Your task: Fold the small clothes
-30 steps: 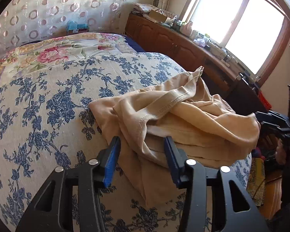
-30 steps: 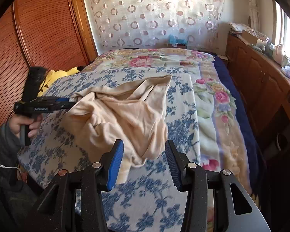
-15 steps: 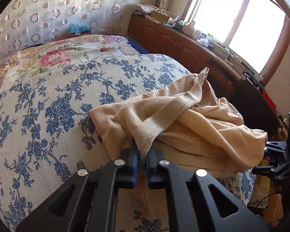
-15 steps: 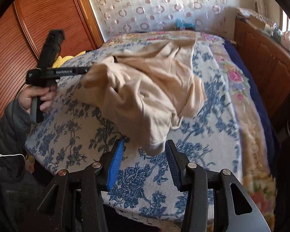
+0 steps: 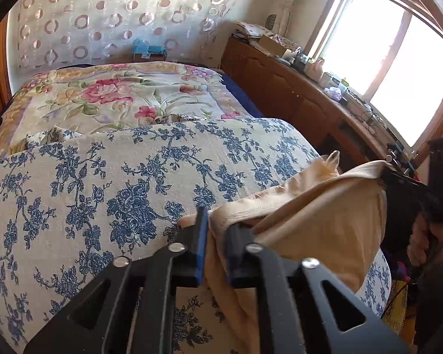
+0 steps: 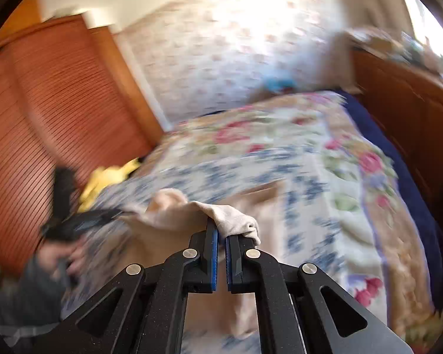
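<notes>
A beige garment [image 5: 325, 224] hangs above the blue-flowered bedspread [image 5: 103, 177], stretched between both grippers. My left gripper [image 5: 218, 221] has a thick fold of it filling the gap between its blue pads; the jaws are opening slightly, but the cloth still sits pressed between them. In the left wrist view the right gripper [image 5: 398, 180] holds the garment's far edge, with a hand [image 5: 425, 242] on its handle. My right gripper [image 6: 221, 230] is shut on a corner of the garment [image 6: 174, 209], which drapes over its fingertips. The right wrist view is blurred; the left gripper [image 6: 82, 221] shows at the left.
A pink floral quilt [image 5: 118, 94] covers the far half of the bed. A wooden sideboard [image 5: 280, 88] with clutter runs under the window on the right. A slatted wooden wardrobe [image 6: 44, 103] stands on the left, with something yellow [image 6: 103, 180] by the bed's edge.
The left gripper closed on the garment's hem and raised it. The right gripper swept in and shut on a corner. The garment went from a heap to hanging between both.
</notes>
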A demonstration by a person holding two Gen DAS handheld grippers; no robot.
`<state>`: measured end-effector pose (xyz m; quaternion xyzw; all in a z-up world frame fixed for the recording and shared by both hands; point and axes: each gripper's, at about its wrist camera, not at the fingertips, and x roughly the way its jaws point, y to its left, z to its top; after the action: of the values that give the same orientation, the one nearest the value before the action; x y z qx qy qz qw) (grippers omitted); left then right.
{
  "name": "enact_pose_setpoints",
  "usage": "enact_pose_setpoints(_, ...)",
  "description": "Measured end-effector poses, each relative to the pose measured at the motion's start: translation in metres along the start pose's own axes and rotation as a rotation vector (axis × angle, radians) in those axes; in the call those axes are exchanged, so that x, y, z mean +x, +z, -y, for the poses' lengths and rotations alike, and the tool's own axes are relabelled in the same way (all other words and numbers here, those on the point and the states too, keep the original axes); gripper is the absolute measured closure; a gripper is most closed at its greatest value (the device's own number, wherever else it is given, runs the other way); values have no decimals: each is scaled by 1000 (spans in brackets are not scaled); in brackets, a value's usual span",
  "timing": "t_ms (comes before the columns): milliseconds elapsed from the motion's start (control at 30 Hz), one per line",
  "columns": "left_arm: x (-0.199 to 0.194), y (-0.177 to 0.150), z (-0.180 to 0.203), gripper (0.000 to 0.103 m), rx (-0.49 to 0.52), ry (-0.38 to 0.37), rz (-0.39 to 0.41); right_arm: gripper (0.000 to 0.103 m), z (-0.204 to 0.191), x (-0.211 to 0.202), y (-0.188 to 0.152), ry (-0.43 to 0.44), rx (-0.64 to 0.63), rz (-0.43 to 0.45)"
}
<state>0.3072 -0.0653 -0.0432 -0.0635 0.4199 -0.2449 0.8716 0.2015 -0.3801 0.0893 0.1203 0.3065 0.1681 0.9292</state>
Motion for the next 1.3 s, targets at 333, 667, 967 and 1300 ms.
enact_pose_setpoints(333, -19, -20, 19, 34, 148, -21, 23, 50, 41, 14, 8, -157, -1, -20)
enact_pose_setpoints(667, 26, -12, 24, 32, 213, 77, -60, 46, 16, -3, -24, -115, -245, -122)
enact_pose_setpoints(967, 39, 25, 6, 32, 112, 203, 69, 46, 21, 52, 5, -158, -278, -161)
enact_pose_setpoints(1300, 30, 23, -5, 31, 101, 175, 72, 98, 43, 76, 23, -35, -253, -119)
